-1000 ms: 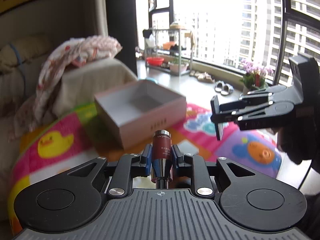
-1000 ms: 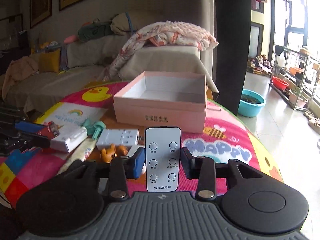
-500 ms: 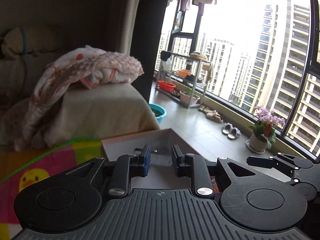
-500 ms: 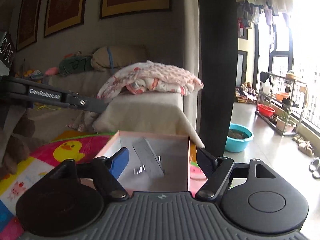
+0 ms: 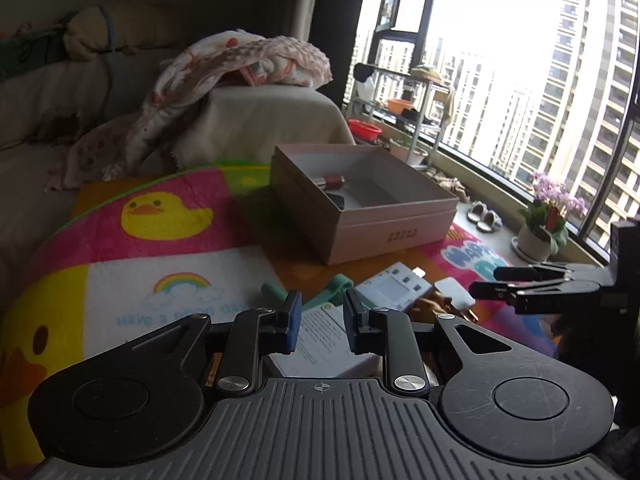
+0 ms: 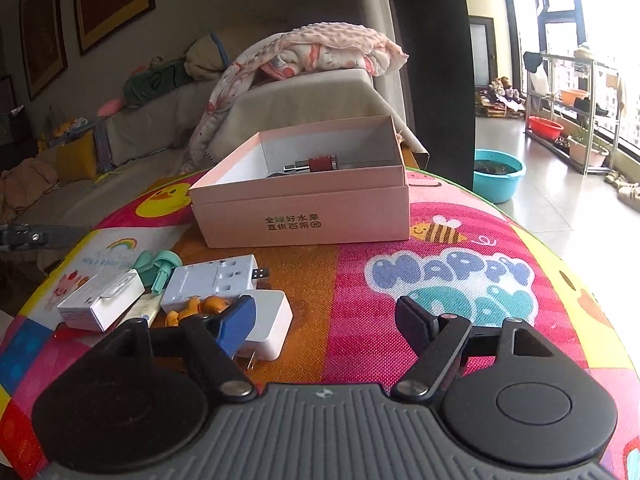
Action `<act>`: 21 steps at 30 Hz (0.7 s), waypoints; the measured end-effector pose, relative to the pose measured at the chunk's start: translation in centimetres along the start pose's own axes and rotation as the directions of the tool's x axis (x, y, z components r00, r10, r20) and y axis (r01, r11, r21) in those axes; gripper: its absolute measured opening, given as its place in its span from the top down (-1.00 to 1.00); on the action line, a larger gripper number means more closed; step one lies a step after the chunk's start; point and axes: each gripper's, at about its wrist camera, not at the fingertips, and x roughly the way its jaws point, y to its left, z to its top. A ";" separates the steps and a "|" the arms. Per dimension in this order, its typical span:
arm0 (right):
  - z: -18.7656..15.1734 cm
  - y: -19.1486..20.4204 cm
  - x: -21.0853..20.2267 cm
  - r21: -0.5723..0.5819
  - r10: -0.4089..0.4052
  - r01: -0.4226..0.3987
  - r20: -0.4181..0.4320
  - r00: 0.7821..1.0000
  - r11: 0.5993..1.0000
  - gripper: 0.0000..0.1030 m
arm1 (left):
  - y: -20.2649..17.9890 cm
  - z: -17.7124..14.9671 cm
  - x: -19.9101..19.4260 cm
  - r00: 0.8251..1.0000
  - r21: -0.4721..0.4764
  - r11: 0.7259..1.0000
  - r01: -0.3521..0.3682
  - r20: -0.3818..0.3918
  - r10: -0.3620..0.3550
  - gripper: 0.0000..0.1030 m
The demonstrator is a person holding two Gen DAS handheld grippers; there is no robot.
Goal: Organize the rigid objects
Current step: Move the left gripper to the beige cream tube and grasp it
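An open pink box (image 6: 320, 216) (image 5: 396, 232) stands on the colourful mat. A red and silver cylinder (image 6: 314, 165) (image 5: 331, 181) lies inside it; a dark flat item (image 5: 338, 201) lies beside it. My left gripper (image 5: 319, 322) is open and empty above a small white carton (image 5: 320, 340). My right gripper (image 6: 326, 330) is wide open and empty over the mat, near a white plug adapter (image 6: 268, 322). The right gripper also shows in the left wrist view (image 5: 486, 282).
Loose items lie on the mat: a white socket block (image 6: 214, 282), a white carton (image 6: 102, 300), teal plastic pieces (image 6: 160, 266), small orange pieces (image 6: 200, 306). A sofa with a blanket (image 6: 320, 50) stands behind. A blue basin (image 6: 498, 174) sits on the floor.
Both grippers went over the box, let go of the cylinder and the remote into it, then drew back toward the near pile. Both are open now.
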 end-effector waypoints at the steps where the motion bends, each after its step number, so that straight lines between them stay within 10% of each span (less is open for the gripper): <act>1: 0.0 0.0 0.3 0.005 -0.008 0.008 -0.015 1.000 1.000 -0.50 | -0.4 -0.3 -0.2 1.000 0.028 1.000 -0.004 -0.009 0.004 0.52; 12: 0.0 -0.5 0.8 0.055 -0.019 0.021 -0.032 0.999 0.998 -0.56 | -4.5 -3.2 1.3 0.991 0.261 0.965 -0.017 -0.126 0.052 0.51; 21: 0.0 -0.7 0.8 0.070 -0.013 0.016 -0.036 0.999 0.997 -0.59 | -7.6 -3.0 2.5 0.975 0.141 0.976 0.165 -0.174 -0.140 0.50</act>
